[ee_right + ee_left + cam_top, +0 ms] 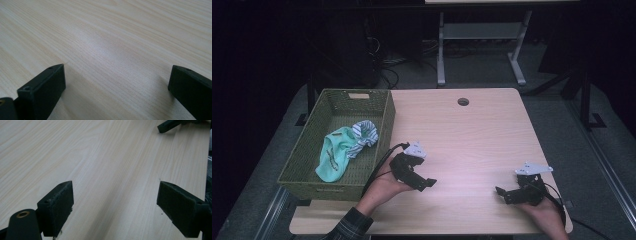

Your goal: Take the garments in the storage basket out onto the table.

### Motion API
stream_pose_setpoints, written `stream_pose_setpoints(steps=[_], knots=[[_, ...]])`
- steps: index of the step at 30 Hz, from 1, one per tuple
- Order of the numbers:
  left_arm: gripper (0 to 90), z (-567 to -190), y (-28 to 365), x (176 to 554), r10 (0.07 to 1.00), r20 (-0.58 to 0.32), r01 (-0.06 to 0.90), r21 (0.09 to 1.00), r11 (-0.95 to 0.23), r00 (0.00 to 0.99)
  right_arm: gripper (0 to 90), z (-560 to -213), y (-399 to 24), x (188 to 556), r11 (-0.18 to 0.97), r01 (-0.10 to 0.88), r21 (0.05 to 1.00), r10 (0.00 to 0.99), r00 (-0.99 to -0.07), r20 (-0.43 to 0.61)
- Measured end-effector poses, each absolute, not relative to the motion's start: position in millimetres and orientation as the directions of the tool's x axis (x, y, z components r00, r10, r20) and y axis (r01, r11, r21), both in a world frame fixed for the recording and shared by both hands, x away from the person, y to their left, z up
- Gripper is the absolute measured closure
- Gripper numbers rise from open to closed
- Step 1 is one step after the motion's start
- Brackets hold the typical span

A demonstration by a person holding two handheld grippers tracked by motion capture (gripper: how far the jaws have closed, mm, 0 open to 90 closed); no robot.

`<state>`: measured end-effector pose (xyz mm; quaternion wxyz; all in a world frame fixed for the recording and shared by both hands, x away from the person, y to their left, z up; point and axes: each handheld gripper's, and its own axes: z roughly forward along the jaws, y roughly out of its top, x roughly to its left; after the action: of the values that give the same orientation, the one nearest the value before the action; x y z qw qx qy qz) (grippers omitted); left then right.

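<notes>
**Socks in the basket, both grippers idling empty**

At far left, a green woven basket (384, 117) is holding a mint sock (332, 156) and a striped sock (364, 135). The left gripper (428, 183) is hovering beside it, jaws spread wide, empty. The right gripper (502, 192) is doing likewise over the bare wooden table (472, 145). Tidying is looking finished.

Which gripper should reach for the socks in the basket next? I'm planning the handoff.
Probably the left gripper: it sits just beside the green basket holding the socks, jaws open and empty. The right gripper rests open near the table's far side.
</notes>
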<state>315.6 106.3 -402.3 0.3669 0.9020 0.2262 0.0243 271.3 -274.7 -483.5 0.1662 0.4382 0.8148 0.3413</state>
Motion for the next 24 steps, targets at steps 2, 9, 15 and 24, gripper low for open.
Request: stream_pose_setpoints(steps=[2,9,15,24], knots=[[13.3,-400,106,316,0.42,-0.126,0.389,0.672,-0.63,0.899,0.6,-484,-275,271,0.383,0.601,0.702,0.828,-0.561,0.028],[13.5,-391,108,319,0.398,-0.131,0.376,0.677,-0.633,0.908,0.6,-484,-275,271,0.382,0.602,0.702,0.828,-0.56,0.03],[13.5,-386,106,319,0.373,-0.125,0.357,0.666,-0.655,0.919,0.6,-483,-275,271,0.38,0.602,0.702,0.829,-0.559,0.031],[13.6,-379,111,322,0.369,-0.126,0.358,0.649,-0.671,0.921,0.6,-483,-274,271,0.379,0.603,0.702,0.829,-0.558,0.031]])
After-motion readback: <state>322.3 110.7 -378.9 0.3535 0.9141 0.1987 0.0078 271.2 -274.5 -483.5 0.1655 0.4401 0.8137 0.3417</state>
